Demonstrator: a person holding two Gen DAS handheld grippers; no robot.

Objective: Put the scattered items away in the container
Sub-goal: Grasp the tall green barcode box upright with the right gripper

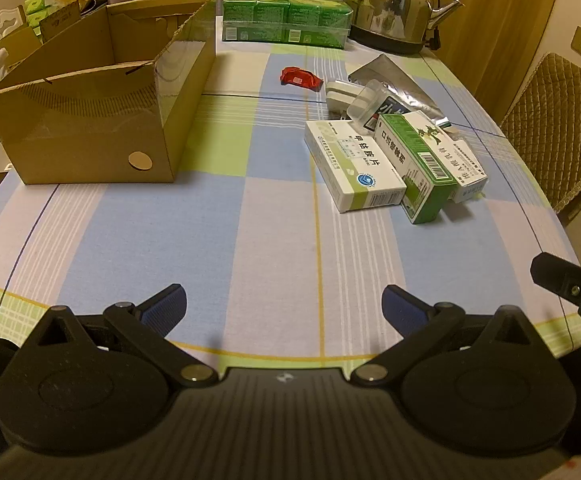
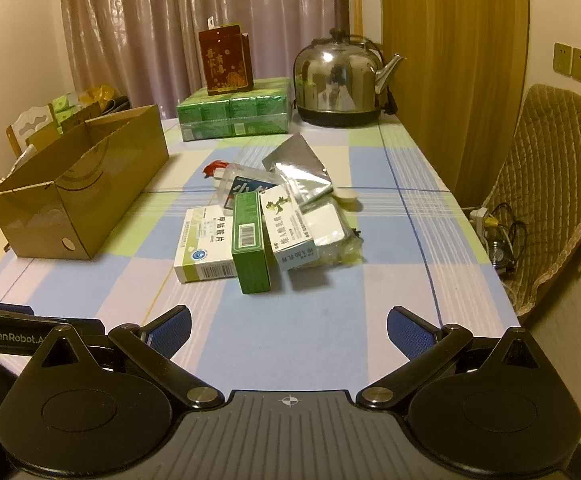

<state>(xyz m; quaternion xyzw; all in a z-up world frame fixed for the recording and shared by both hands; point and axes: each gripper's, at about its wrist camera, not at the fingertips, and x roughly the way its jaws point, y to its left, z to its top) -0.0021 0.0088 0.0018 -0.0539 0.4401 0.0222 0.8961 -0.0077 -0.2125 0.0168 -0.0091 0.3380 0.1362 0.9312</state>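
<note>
From the left wrist view, the left gripper [image 1: 284, 306] hangs over the near edge of the checked-cloth table [image 1: 250, 240], its jaws spread wide with nothing between them. The open brown cardboard box [image 1: 90, 120] sits toward the far left corner, its long axis running from near edge to far edge. The scattered items lie right of centre: a white-and-green flat medicine carton [image 1: 354, 170] touches a dark green carton [image 1: 418, 168], which leans against a smaller white carton [image 1: 466, 168]. Their long axes all slant toward the near right (roughly parallel).

From the right wrist view, the right gripper [image 2: 288, 330] is likewise wide open and empty, short of the pile. Here the dark green carton [image 2: 250, 244] overlaps its neighbours, and a silver foil pouch [image 2: 300, 168] and clear plastic wrap [image 2: 330, 240] lie behind. The risk, as I judge it: grabbing one carton could drag or topple the others, and the slippery foil could escape a shallow pinch.
</note>
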